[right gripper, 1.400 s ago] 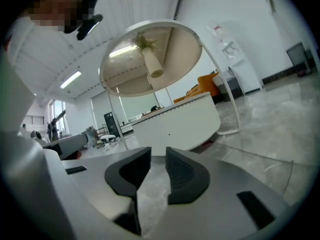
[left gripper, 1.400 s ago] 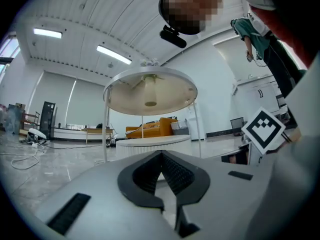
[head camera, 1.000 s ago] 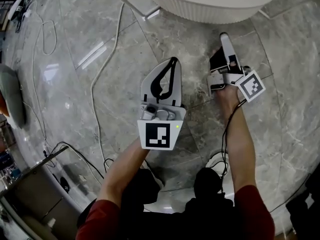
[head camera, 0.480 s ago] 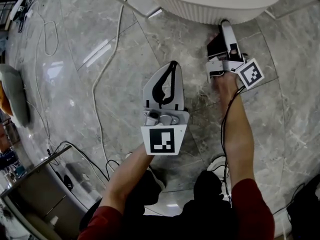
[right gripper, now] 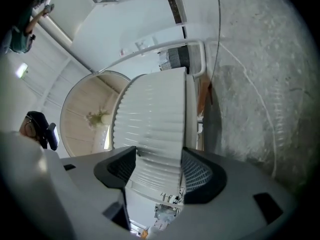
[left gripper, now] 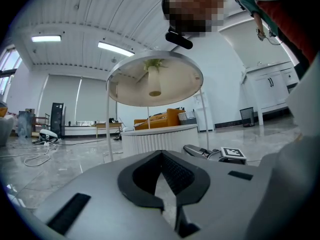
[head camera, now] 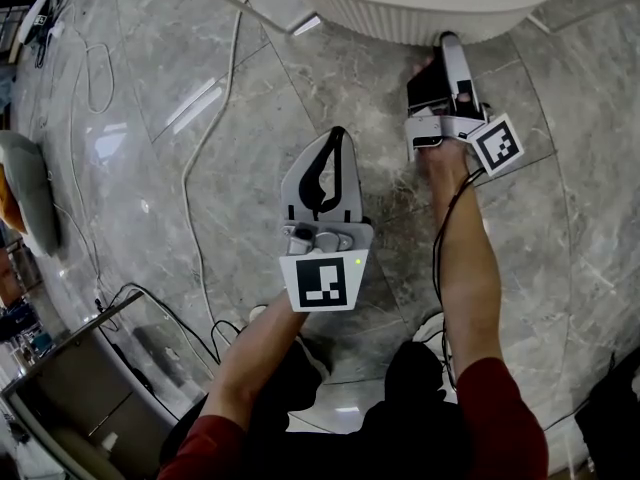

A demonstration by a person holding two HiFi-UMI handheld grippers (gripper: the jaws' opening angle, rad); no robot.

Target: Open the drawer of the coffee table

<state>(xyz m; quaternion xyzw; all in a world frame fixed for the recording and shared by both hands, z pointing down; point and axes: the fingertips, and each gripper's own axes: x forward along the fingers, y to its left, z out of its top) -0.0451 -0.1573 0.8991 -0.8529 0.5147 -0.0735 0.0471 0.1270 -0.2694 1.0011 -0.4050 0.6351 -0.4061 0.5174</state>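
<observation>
Two grippers: the left gripper (head camera: 338, 140) sits at the middle of the head view. The right gripper (head camera: 441, 53) is at the upper right, its tip close against the table.
Task's thing: the round white coffee table with a fluted side wall (head camera: 400, 23) runs along the top edge of the head view. It also fills the centre of the right gripper view (right gripper: 155, 119). No drawer seam or handle can be made out in any view.
What changed: over the last second the right gripper has travelled up the frame. It started over the grey marble floor (head camera: 200, 118), clear of the table, and is now at the foot of the fluted wall. Its jaws have just been opening wider, then eased in slightly.
Right fingers: spread wide. The fluted wall shows in the gap between the pads (right gripper: 198, 175), which do not press on it. Whether the tips touch it I cannot tell.
Left fingers: tips closed together, with nothing between them.
Meaning for the task: the approach looks nearly complete. No grip on the drawer front is made yet, so the drawer is probably still closed.
Right arm pose: the forearm stretches up the frame from a red sleeve (head camera: 495, 408), and the gripper is rolled onto its side.
Left arm pose: the elbow is bent and the gripper points up the frame, well apart from the table. It has hardly shifted.
</observation>
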